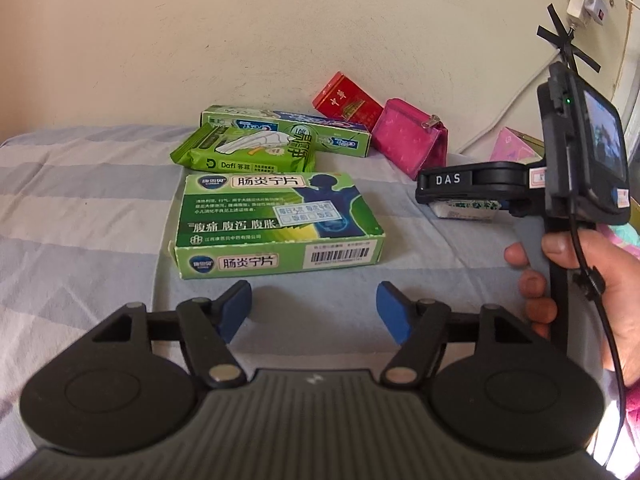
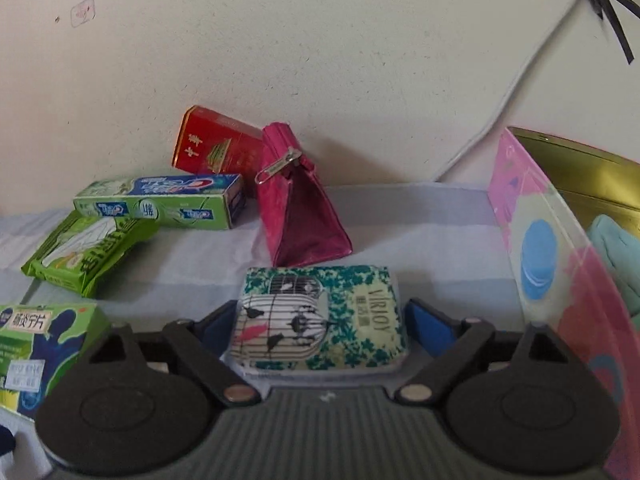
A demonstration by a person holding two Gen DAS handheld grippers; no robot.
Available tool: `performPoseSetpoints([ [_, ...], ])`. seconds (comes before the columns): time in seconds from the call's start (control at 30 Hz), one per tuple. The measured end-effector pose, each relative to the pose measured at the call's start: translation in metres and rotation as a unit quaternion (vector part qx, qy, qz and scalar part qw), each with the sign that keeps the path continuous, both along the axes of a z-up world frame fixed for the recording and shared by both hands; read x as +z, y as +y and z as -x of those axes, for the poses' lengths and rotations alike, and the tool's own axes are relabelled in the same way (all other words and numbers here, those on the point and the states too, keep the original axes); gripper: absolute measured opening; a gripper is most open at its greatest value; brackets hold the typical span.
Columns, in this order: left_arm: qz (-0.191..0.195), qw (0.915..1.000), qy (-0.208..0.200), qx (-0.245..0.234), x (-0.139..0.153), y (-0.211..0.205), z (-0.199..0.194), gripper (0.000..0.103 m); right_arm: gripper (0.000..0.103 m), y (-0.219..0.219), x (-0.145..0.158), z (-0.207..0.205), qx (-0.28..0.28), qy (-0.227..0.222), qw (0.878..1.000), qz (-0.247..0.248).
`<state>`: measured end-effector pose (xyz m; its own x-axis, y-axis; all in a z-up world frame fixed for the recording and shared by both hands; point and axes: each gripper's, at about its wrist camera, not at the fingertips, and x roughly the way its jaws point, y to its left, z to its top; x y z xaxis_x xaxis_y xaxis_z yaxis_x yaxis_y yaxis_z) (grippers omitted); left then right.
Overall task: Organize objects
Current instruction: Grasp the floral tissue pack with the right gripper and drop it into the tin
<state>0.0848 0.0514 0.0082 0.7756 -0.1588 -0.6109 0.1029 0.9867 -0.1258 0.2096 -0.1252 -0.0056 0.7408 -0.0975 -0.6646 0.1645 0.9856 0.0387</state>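
Note:
My left gripper (image 1: 314, 304) stands open over the striped sheet with nothing between its blue pads. Just ahead of it lies a green medicine box (image 1: 276, 220). My right gripper (image 2: 320, 322) is open around a tissue pack (image 2: 352, 288) with a birdcage print. The pack rests on the bed, and the right pad stands slightly off it. Behind them lie a green wipes pack (image 2: 88, 252), a green and blue toothpaste box (image 2: 160, 200), a red cigarette box (image 2: 216, 144) and a pink zip pouch (image 2: 300, 216). The person's hand (image 1: 560, 280) holds the right gripper's handle.
The wall runs close behind the objects, with a white cable (image 2: 520, 80) going down it. A pink patterned box (image 2: 552, 264) stands at the right edge of the bed. The blue-striped sheet (image 1: 80, 208) stretches out to the left.

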Motion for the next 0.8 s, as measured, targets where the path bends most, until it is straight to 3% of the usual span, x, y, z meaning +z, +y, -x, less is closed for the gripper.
performPoseSetpoints([
  [0.17, 0.015, 0.9999, 0.000, -0.004, 0.000, 0.008, -0.001, 0.074, 0.076, 0.018, 0.002, 0.042, 0.068, -0.006, 0.998, 0.014],
  [0.4, 0.044, 0.9975, -0.005, -0.055, 0.000, 0.004, 0.008, 0.075, 0.077, 0.008, 0.011, 0.158, 0.148, -0.007, 0.989, 0.006],
  [0.57, 0.042, 0.9916, -0.004, -0.122, 0.003, -0.027, 0.024, 0.075, 0.077, -0.029, 0.022, 0.239, 0.088, -0.018, 0.996, -0.004],
  [0.63, 0.049, 0.9867, -0.007, -0.155, 0.009, -0.046, 0.039, 0.075, 0.086, -0.046, 0.023, 0.262, 0.031, -0.036, 0.999, 0.002],
  [0.67, 0.054, 0.9835, -0.005, -0.172, 0.012, -0.056, 0.046, 0.075, 0.098, -0.056, 0.025, 0.272, 0.014, -0.052, 0.999, -0.007],
  [0.7, 0.060, 0.9806, 0.000, -0.186, 0.015, -0.065, 0.051, 0.075, 0.102, -0.064, 0.028, 0.282, 0.006, -0.064, 0.998, -0.019],
  [0.8, 0.088, 0.9694, 0.031, -0.227, 0.016, -0.093, 0.067, 0.074, 0.102, -0.081, 0.030, 0.297, 0.003, -0.080, 0.996, -0.029],
])
